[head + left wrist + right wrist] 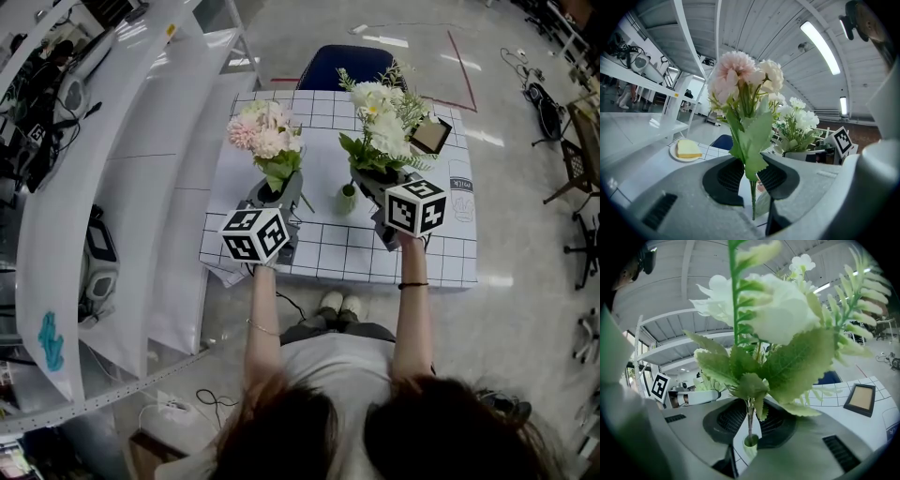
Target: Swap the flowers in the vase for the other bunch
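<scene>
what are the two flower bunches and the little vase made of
The pink bunch looks artificial: matte, fabric-like petals, flat evenly cut leaves, and a thin straight stem that is probably plastic. The white bunch looks the same, with stiff, uniform leaves. The vase is pale green and smooth; it could be ceramic or plastic.

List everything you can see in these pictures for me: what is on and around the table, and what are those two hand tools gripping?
pink bunch: one, pink and cream, stem in the left tool, above the table
white bunch: one, white and green, stem in the right tool, over the vase
vase: one, pale green, on the table
frame: one, dark rim, table's far right
plate: one, white, holding a yellow block, table's far left
table: one, white grid cloth
chair: one, blue, behind the table
shelves: white, left
left gripper: grey, clamping the pink stem
right gripper: grey, clamping the white stem
</scene>
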### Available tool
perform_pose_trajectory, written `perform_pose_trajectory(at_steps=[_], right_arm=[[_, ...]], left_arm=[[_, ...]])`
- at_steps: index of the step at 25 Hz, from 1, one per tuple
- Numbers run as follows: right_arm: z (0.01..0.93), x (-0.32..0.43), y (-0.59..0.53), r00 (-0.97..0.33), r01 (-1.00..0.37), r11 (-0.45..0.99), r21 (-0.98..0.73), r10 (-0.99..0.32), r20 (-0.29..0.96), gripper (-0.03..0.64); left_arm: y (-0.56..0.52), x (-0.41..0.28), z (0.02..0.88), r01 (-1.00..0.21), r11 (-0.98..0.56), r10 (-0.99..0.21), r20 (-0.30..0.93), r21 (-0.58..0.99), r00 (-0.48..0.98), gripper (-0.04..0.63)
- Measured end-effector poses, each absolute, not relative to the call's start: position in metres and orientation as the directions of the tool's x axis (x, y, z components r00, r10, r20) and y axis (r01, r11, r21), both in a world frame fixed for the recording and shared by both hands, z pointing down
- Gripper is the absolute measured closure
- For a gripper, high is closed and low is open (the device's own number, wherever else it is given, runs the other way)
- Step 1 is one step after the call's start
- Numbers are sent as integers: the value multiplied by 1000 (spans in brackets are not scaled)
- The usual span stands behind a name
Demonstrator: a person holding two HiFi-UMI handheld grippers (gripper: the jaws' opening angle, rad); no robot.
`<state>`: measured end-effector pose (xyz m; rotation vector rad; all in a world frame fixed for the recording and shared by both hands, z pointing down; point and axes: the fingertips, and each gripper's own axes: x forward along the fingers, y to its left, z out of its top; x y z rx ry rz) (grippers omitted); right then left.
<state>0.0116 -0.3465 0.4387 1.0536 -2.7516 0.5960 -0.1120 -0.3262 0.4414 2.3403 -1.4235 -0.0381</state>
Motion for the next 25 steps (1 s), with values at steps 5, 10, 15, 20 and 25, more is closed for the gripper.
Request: perform_pose_trajectory(at_steps=[5, 10, 15, 20, 25], right_arm=[[453, 9, -345, -746, -665, 678, -312, -597, 295, 563], [467, 8, -343, -744, -667, 675, -314, -584, 326, 563], [478, 8, -340, -738, -671, 677, -302, -576, 351, 563], [484, 8, -340, -728, -682, 674, -283, -585, 358, 563], [489, 6, -339, -721, -688, 674, -269, -593, 359, 563]], left_arm=[[-324, -110, 452, -847, -394, -853, 201, 358, 482, 512], [-322, -108, 459, -847, -387, -850, 215, 365, 481, 512], [-320, -107, 465, -847, -379, -848, 226, 373, 480, 512], [-317, -107, 468, -848, -372, -847, 236, 376, 476, 511], [-314, -108, 470, -852, -365, -848, 244, 375, 470, 512]])
